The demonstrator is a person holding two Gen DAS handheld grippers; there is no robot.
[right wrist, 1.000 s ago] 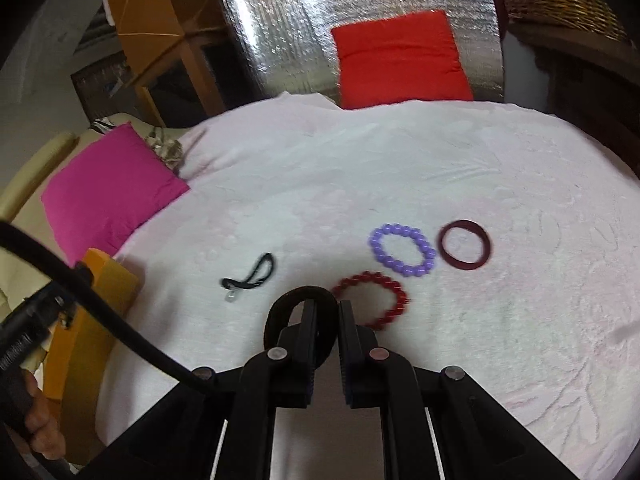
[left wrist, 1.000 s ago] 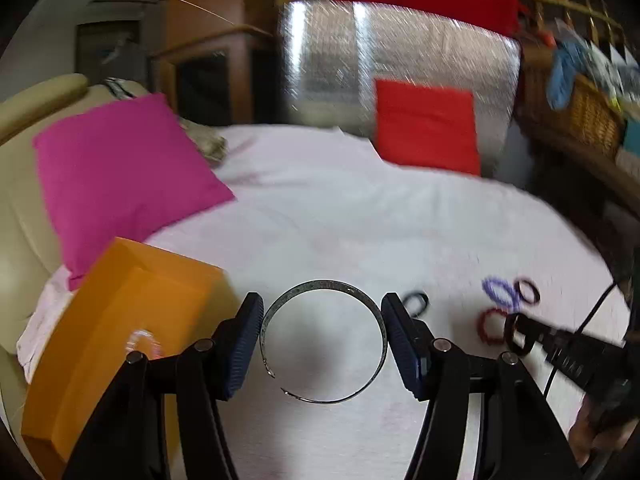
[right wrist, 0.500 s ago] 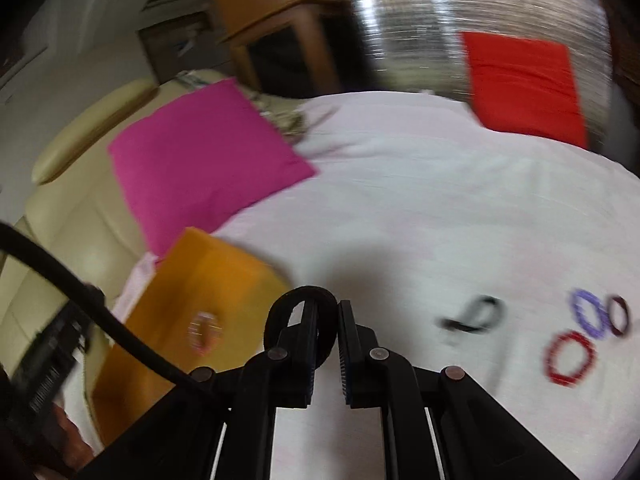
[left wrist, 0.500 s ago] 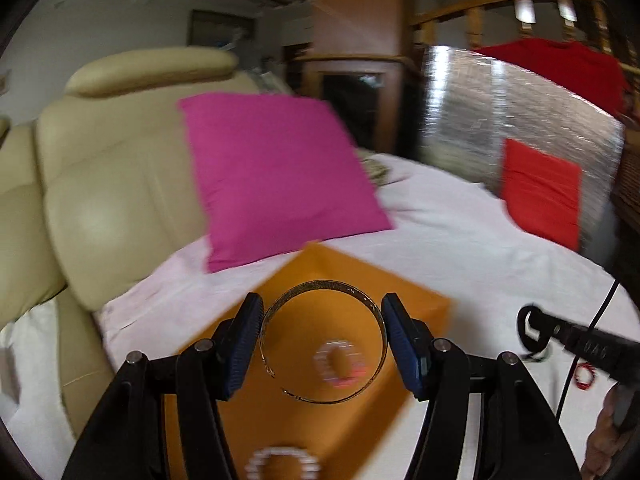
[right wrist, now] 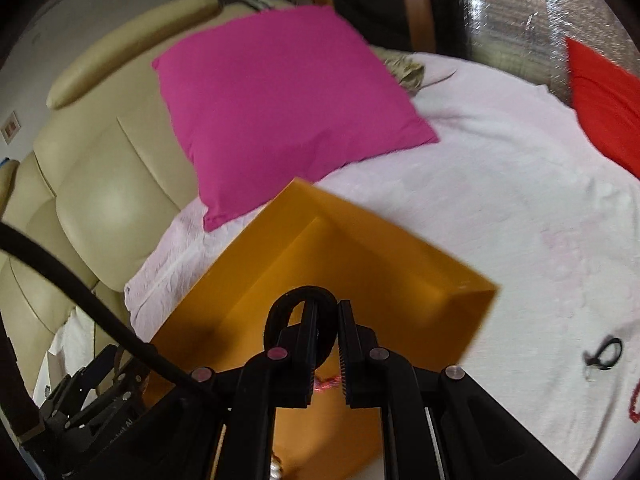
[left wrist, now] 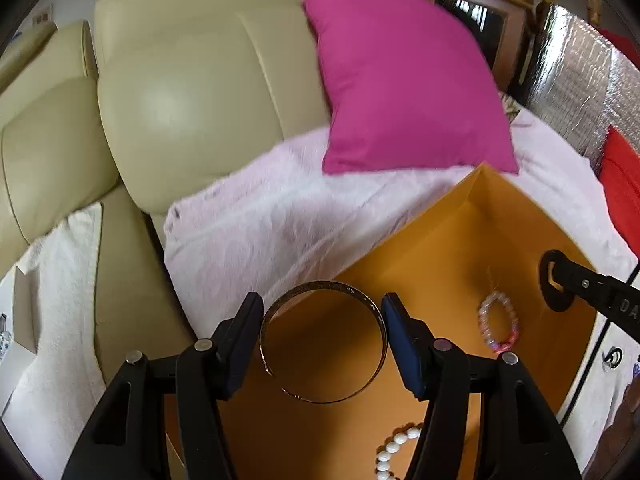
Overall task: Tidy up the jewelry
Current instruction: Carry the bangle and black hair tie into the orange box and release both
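Both tongs over the orange box [left wrist: 460, 240]. Left gripper [left wrist: 322, 344] clamps the bangle [left wrist: 376, 316] between its pads; right gripper [right wrist: 328, 340] pinches the black band [right wrist: 280, 308]. Step: drop-off. Next, likely: lower inside the walls, release.

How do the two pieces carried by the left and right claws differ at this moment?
The metal bangle is a thin, shiny, wide hoop spanning the left claw from finger to finger; the black ring is thick, matte and smaller.
The bangle is gripped across its full width, while the black ring is pinched at one side by the nearly closed right claw.
Both hang above the orange box.
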